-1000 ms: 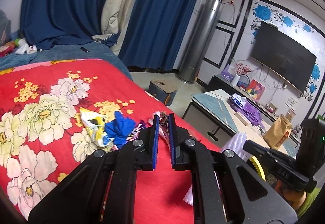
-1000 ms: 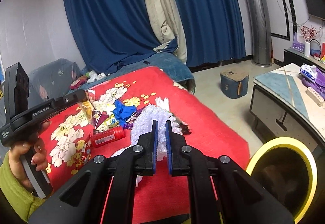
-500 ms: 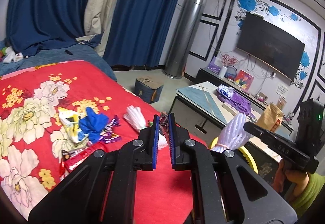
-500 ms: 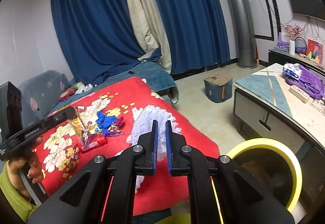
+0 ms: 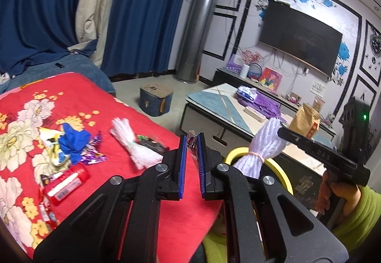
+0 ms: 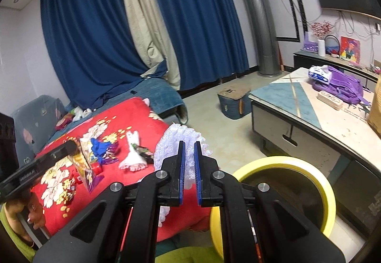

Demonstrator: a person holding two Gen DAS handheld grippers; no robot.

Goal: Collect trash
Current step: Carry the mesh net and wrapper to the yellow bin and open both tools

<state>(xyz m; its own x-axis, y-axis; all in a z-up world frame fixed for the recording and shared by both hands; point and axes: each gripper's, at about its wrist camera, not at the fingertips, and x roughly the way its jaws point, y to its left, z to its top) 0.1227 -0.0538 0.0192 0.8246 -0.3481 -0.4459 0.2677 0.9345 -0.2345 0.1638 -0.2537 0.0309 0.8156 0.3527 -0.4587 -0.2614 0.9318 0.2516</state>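
Note:
My left gripper [image 5: 190, 140] is shut on a clear snack wrapper [image 5: 191, 141], which hangs from it in the right wrist view [image 6: 86, 167]. My right gripper [image 6: 188, 146] is shut on a white foam net bundle [image 6: 176, 139], seen hanging above the bin's yellow rim in the left wrist view [image 5: 262, 144]. The yellow-rimmed trash bin [image 6: 316, 179] stands on the floor beside the bed. On the red floral blanket [image 5: 83, 96] lie another white net bundle [image 5: 133, 141], a blue glove [image 5: 73, 141], a red bottle [image 5: 65, 183] and wrappers [image 5: 91, 151].
A low tea table [image 6: 297, 101] with a purple bag [image 6: 338, 89] stands right of the bin. A blue stool [image 6: 233, 101] sits on the floor behind. Blue curtains and a tall grey air conditioner [image 6: 259, 24] line the far wall.
Both grippers have swung right, from above the blanket toward the bed's edge. The foam net now hangs over the yellow bin rim. Both stay shut on their loads.

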